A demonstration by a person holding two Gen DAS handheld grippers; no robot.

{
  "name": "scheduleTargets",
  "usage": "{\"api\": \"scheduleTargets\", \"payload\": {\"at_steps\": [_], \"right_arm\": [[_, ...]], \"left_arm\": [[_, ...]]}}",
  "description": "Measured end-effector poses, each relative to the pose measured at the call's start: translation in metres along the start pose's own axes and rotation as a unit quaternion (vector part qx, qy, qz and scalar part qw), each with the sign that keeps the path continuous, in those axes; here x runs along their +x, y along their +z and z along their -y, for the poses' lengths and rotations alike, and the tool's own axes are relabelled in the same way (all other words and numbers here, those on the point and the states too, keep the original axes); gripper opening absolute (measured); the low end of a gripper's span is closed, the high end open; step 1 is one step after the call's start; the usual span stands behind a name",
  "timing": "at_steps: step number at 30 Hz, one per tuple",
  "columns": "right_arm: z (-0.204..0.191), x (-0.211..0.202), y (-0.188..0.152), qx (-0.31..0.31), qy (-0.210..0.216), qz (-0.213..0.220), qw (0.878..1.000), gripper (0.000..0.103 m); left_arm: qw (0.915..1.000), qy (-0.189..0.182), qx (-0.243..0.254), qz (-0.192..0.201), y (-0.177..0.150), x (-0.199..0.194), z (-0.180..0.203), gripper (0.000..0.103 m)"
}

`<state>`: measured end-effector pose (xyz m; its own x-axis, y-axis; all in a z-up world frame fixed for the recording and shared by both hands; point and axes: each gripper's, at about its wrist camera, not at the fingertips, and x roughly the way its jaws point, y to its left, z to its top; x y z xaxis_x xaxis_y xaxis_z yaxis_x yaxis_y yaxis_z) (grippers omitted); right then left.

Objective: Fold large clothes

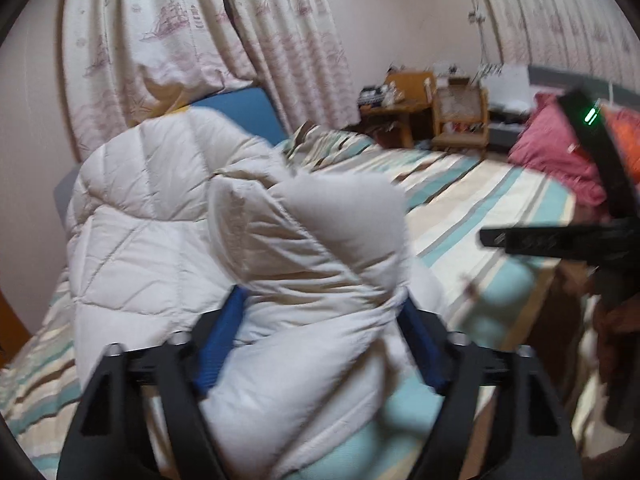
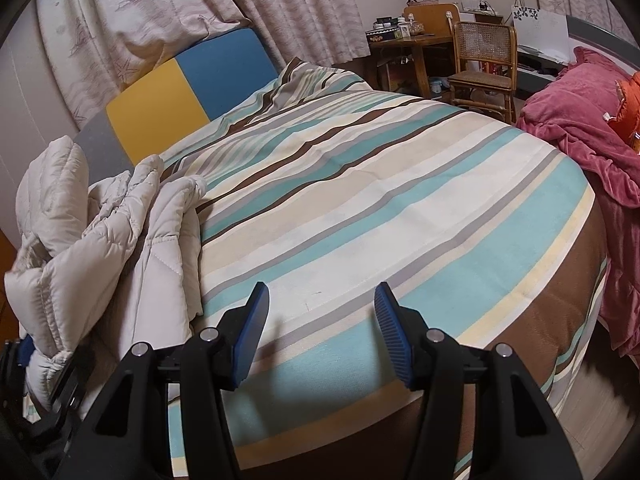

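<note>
Your left hand-held gripper (image 1: 320,320) has its jaws spread wide, with a bulging fold of the cream quilted down jacket (image 1: 224,216) sitting between the blue pads (image 1: 218,344). The view is blurred, so you cannot tell whether the pads press on the fabric or merely flank it. The jacket lies bunched on the left, near part of the striped bed cover (image 1: 472,208), and its padded folds rise toward the far headboard.

Your right hand-held gripper (image 2: 322,334) has its jaws apart with nothing between them; it hangs above the near edge of the bed cover (image 2: 360,184), well apart from the jacket (image 2: 104,240), which lies at the far left of that view.

Beyond the bed, a blue and yellow headboard (image 2: 188,92) stands against patterned curtains (image 2: 168,8). A wooden chair (image 2: 484,60) and a cluttered small counter (image 2: 404,40) stand far right. A crumpled pink blanket (image 2: 580,128) lies at the right edge.
</note>
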<state>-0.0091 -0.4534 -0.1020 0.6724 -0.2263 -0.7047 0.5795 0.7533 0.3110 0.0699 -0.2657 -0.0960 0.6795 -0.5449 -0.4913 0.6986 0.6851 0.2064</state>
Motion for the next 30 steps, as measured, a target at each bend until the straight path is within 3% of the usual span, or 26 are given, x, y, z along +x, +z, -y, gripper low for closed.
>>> {"api": "scheduleTargets", "payload": {"at_steps": [4, 7, 10, 13, 16, 19, 21, 23, 24, 25, 27, 29, 30], "right_arm": [[-0.001, 0.0, 0.0, -0.002, 0.0, 0.001, 1.0, 0.056], [0.0, 0.0, 0.001, -0.002, 0.0, 0.002, 1.0, 0.057], [-0.001, -0.001, 0.002, -0.003, 0.002, 0.002, 1.0, 0.058], [-0.002, -0.001, 0.003, -0.006, 0.002, 0.003, 1.0, 0.058], [-0.005, -0.001, 0.007, -0.01, 0.007, 0.002, 1.0, 0.058], [-0.013, -0.002, 0.016, -0.022, 0.014, 0.007, 1.0, 0.058], [-0.022, -0.004, 0.024, -0.033, 0.024, 0.012, 0.999, 0.058], [-0.038, -0.008, 0.037, -0.048, 0.038, 0.023, 0.998, 0.058], [-0.047, -0.01, 0.044, -0.056, 0.048, 0.03, 0.997, 0.058], [-0.056, -0.011, 0.05, -0.064, 0.058, 0.035, 0.996, 0.058], [-0.071, -0.012, 0.06, -0.077, 0.073, 0.042, 0.993, 0.058], [-0.089, -0.012, 0.073, -0.092, 0.087, 0.048, 0.991, 0.058], [-0.094, -0.012, 0.079, -0.095, 0.09, 0.051, 0.99, 0.058]], "left_arm": [[0.9996, -0.019, -0.018, 0.012, 0.007, -0.014, -0.001, 0.082], [0.9961, -0.053, -0.07, 0.015, 0.011, -0.026, -0.013, 0.082], [0.9874, -0.08, -0.133, 0.031, 0.013, -0.044, -0.035, 0.082], [0.9764, -0.07, -0.198, 0.049, 0.01, -0.064, -0.067, 0.082], [0.9581, -0.04, -0.274, 0.073, -0.001, -0.078, -0.112, 0.082], [0.9459, 0.029, -0.315, 0.07, -0.011, -0.079, -0.147, 0.082], [0.9308, 0.083, -0.353, 0.048, -0.023, -0.07, -0.175, 0.082], [0.909, 0.117, -0.399, 0.03, -0.037, -0.06, -0.204, 0.081], [0.8974, 0.131, -0.421, 0.019, -0.045, -0.054, -0.216, 0.076], [0.885, 0.139, -0.444, 0.002, -0.053, -0.044, -0.229, 0.067], [0.867, 0.136, -0.479, -0.024, -0.063, -0.029, -0.243, 0.065], [0.858, 0.103, -0.502, -0.04, -0.065, -0.01, -0.25, 0.061], [0.8574, 0.089, -0.505, -0.041, -0.061, -0.001, -0.25, 0.055]]}}
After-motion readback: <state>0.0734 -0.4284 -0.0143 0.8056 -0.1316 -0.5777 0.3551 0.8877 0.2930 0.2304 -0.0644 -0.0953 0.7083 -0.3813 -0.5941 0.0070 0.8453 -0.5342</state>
